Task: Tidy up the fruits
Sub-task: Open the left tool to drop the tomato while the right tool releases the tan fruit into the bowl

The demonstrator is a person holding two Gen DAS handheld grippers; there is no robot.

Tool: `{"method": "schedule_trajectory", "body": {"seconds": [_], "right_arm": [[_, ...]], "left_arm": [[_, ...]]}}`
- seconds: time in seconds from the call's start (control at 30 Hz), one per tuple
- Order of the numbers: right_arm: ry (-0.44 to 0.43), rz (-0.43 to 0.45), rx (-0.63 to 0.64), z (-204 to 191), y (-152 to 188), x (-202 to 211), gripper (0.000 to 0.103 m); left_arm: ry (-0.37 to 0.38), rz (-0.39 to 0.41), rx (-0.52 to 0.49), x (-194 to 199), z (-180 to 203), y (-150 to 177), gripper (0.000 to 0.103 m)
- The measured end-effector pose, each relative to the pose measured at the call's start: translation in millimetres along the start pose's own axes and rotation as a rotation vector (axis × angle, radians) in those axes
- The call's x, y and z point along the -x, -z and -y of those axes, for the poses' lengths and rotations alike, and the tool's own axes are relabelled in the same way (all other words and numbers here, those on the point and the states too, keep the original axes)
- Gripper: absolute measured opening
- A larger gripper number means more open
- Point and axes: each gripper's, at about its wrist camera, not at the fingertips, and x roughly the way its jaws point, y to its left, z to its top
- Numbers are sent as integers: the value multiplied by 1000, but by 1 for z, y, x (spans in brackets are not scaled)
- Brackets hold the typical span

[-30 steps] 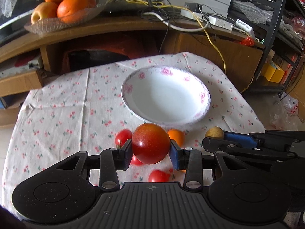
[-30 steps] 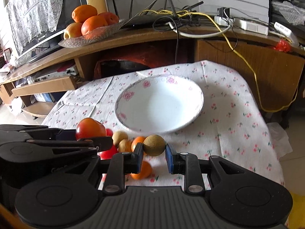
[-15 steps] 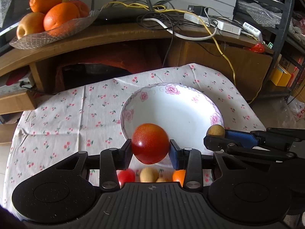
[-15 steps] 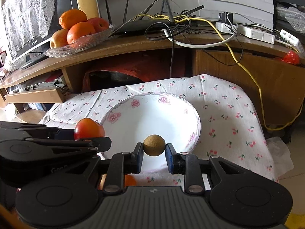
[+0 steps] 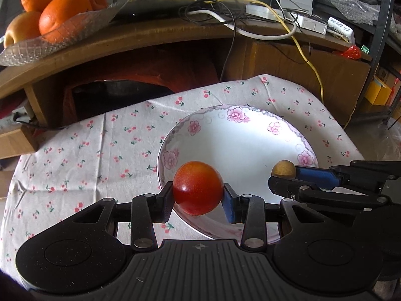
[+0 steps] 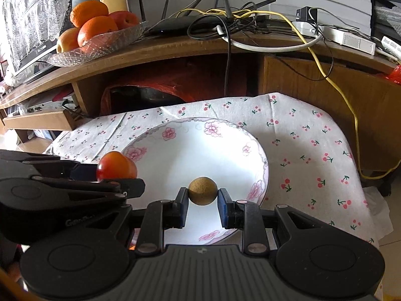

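My left gripper (image 5: 198, 195) is shut on a round red fruit (image 5: 198, 188), held above the near left rim of the white flowered bowl (image 5: 250, 115). My right gripper (image 6: 203, 199) is shut on a small brown round fruit (image 6: 203, 190), held over the near part of the same bowl (image 6: 225, 130). In the left wrist view the right gripper (image 5: 283, 175) enters from the right with the brown fruit (image 5: 284, 168) at its tip. In the right wrist view the left gripper (image 6: 120, 175) enters from the left with the red fruit (image 6: 116, 166). The bowl holds nothing.
The bowl stands on a cherry-print tablecloth (image 5: 100, 145) over a small table. Behind it runs a curved wooden shelf (image 6: 175, 47) with tangled cables (image 6: 238, 20) and a glass dish of oranges and apples (image 6: 97, 32). The table's right edge drops to the floor.
Both grippers have moved forward and up with their fruits, from above the loose fruits at the table's front to over the bowl. Those loose fruits are now out of sight.
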Motion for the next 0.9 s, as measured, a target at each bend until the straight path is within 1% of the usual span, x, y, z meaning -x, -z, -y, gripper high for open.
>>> {"method": "schedule_trajectory", "body": {"seconds": [0.13, 0.3, 0.47, 0.63, 0.7, 0.9], "right_arm": [[20, -18, -10, 5, 0, -8, 26], [30, -15, -8, 7, -1, -9, 27], [29, -8, -2, 7, -2, -8, 27], [27, 4, -2, 6, -4, -4, 27], [27, 9, 0, 5, -5, -2, 27], [30, 25, 8, 3, -7, 5, 28]], "left_arm": [[20, -5, -1, -4, 1, 0, 47], [3, -1, -43, -7, 8, 4, 49], [8, -4, -38, -7, 8, 4, 49], [-9, 11, -37, -2, 7, 1, 54], [-17, 17, -32, 1, 5, 1, 59], [-21, 28, -28, 8, 4, 0, 61]]}}
